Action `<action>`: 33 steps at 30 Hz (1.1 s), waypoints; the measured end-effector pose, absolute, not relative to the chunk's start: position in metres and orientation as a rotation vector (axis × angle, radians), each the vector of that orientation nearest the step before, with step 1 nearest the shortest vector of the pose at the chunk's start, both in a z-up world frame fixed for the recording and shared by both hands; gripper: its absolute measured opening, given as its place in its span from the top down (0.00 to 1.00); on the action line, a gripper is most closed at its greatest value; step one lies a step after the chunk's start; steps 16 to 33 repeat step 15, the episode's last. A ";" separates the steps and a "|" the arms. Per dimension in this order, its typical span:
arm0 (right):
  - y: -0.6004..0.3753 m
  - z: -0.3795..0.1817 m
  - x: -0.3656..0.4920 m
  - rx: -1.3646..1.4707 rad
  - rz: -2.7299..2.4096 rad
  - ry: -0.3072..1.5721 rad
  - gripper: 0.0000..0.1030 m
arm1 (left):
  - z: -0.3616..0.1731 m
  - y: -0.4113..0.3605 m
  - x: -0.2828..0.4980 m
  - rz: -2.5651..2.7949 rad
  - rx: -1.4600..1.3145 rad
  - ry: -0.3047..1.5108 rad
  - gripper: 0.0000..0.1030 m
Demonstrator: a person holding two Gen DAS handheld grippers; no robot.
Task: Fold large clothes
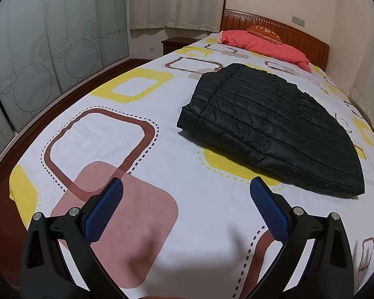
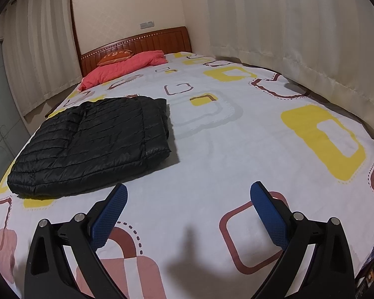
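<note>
A black quilted puffer jacket lies folded into a flat bundle on the bed. It also shows in the right wrist view, at the left on the bed. My left gripper is open and empty, above the sheet, short of the jacket's near edge and to its left. My right gripper is open and empty, above the sheet, to the right of the jacket's near corner. Neither gripper touches the jacket.
A coral blanket and an orange cushion lie by the wooden headboard. Frosted wardrobe doors stand left of the bed. Curtains hang along the right side. A nightstand sits at the far corner.
</note>
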State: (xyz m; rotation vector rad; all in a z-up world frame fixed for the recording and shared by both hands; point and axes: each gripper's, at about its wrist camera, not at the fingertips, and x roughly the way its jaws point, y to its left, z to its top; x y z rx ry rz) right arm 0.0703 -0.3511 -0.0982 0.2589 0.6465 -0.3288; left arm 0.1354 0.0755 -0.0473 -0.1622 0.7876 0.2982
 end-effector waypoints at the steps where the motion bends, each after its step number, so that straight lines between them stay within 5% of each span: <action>1: -0.351 -0.098 0.070 0.259 -0.329 0.647 0.05 | -0.047 0.075 0.135 0.292 -0.158 0.785 0.02; 33: -0.343 -0.096 0.069 0.244 -0.315 0.640 0.05 | -0.044 0.079 0.133 0.289 -0.176 0.781 0.02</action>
